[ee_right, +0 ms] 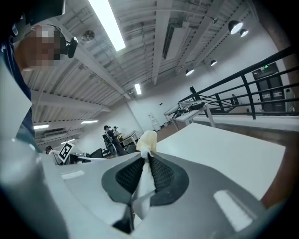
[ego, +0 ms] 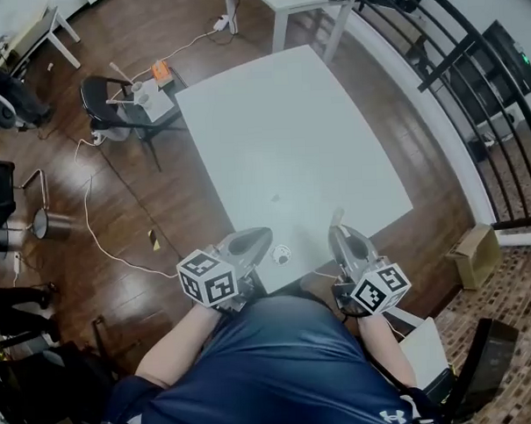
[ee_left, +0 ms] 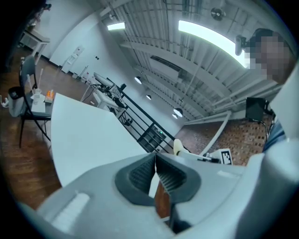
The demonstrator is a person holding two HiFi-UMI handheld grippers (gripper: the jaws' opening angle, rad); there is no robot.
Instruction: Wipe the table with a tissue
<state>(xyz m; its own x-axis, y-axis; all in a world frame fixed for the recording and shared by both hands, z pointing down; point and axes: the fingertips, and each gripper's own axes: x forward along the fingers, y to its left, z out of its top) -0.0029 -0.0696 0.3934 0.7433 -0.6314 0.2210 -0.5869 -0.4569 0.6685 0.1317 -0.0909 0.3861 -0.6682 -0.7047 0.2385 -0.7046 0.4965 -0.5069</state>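
The white table [ego: 288,135] stretches away from me, and both grippers hover over its near edge. My right gripper [ego: 336,231] is shut on a pale crumpled tissue [ego: 337,217]. In the right gripper view the tissue [ee_right: 146,140] sticks out past the closed jaws of that gripper [ee_right: 145,158] and hangs down between the pads. My left gripper [ego: 263,238] is at the near left; in the left gripper view it [ee_left: 155,158] is shut with nothing in it. A small round whitish object [ego: 281,254] lies on the table between the two grippers.
A dark chair [ego: 120,106] with cups and small items stands off the table's far left corner. Another white table [ego: 302,5] is behind. A black railing [ego: 471,83] curves along the right. A cardboard box [ego: 475,256] sits on the floor at the right; cables [ego: 95,232] trail on the left.
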